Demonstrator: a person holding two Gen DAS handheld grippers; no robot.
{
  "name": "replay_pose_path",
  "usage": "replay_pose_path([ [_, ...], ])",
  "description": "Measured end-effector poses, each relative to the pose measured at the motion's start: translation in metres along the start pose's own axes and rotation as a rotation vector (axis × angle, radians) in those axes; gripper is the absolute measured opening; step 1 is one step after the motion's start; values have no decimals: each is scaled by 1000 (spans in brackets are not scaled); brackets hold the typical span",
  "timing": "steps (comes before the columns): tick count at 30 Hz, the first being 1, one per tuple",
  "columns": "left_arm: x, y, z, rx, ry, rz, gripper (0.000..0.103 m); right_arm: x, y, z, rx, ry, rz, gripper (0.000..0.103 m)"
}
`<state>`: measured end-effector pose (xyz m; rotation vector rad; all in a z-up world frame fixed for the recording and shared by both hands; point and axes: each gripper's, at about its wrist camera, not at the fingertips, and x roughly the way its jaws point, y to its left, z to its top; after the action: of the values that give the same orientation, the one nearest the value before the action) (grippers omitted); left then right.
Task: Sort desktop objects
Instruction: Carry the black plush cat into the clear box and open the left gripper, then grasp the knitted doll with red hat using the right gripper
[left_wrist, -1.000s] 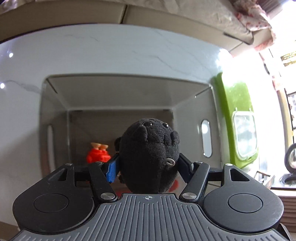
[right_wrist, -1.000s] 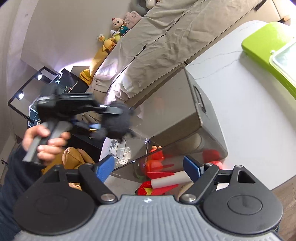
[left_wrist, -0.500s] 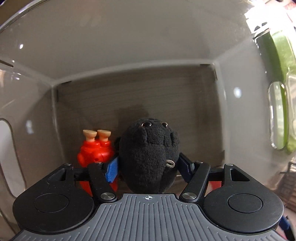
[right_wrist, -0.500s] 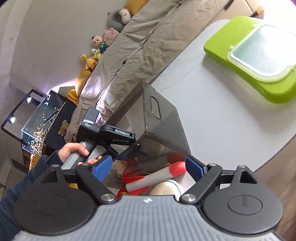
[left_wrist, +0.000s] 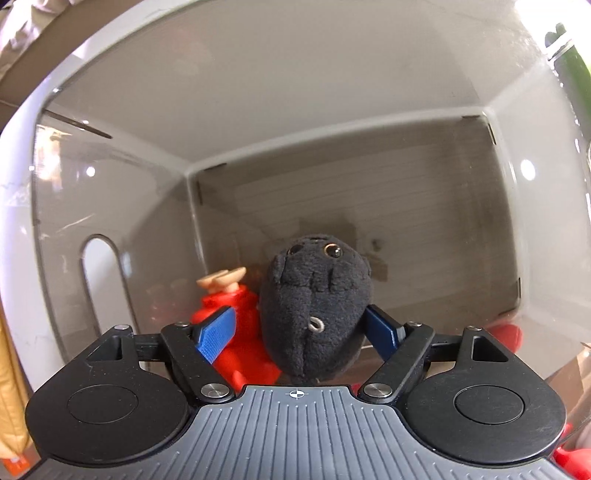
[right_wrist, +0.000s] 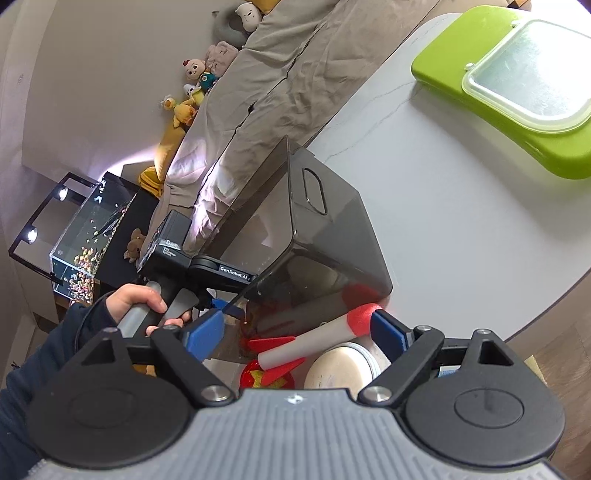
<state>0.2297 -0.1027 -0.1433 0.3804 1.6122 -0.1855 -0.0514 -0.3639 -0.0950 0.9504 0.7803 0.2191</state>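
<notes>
Left tongs (left_wrist: 301, 330) sank into bin (left_wrist: 332, 147), releasing black plush (left_wrist: 314, 306).

Red toy (left_wrist: 236, 328) half hidden behind black plush (left_wrist: 314, 306), left tongs (right_wrist: 221, 301) tips masked by smoky bin (right_wrist: 332, 236)

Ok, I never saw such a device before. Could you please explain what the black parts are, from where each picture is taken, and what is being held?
There is no robot here. A person carries a hand-held two-finger gripper in each hand, and each gripper has a camera that looks along its blue-padded fingers.

The left wrist view looks down into a grey see-through bin. The left gripper has just been opening, and the black plush toy sits loose between its jaws, next to a red toy figure.

The right wrist view shows the right gripper, open and holding nothing, above a foam rocket. You also see the person's hand on the other gripper's handle, the same bin from outside, and a green tray on the white table.
</notes>
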Motion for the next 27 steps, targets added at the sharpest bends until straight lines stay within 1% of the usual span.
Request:
replay_pose_path([
  [1,2,-4,0,4,4,-2,84,0,1,0,0,1,-1,88],
  [2,-5,-15,1,8,6,-4,82,1,2,0,-3,4,-2,88],
  [3,-6,-14,0,8,4,-14,82,0,3,-1,-5,3,-3,88],
  [5,-19,-8,-4,-12,-29,-77,83,-2,5,-1,-12,2,-5,88],
  [6,-28,-1,-8,-36,-55,-127,83,-4,7,-1,-14,-1,-8,88],
  [8,-48,13,-18,-82,-119,-232,88,-5,11,-2,-17,1,-11,88],
  [9,-59,11,-26,-100,-159,-270,90,-5,13,-3,-20,5,-11,88],
  [10,-68,16,-37,-109,-198,-296,93,-4,16,-4,-24,8,-11,88],
  [11,-76,21,-48,-118,-237,-322,93,-3,20,-6,-28,13,-11,88],
  [14,-96,41,-101,-132,-338,-391,93,8,31,-12,-37,40,-18,89],
  [17,-101,60,-153,-138,-381,-473,93,26,45,-21,-54,88,-29,89],
  [18,-98,66,-168,-140,-387,-481,94,33,52,-24,-69,108,-34,89],
  [21,-84,83,-201,-163,-406,-471,94,56,71,-38,-100,169,-35,89],
  [23,-71,97,-216,-200,-406,-470,95,76,79,-46,-36,238,-7,89],
  [25,-50,113,-223,-264,-400,-470,95,98,86,-53,37,305,11,89],
  [27,-33,125,-229,-315,-413,-414,96,124,92,-61,124,357,-12,89],
])
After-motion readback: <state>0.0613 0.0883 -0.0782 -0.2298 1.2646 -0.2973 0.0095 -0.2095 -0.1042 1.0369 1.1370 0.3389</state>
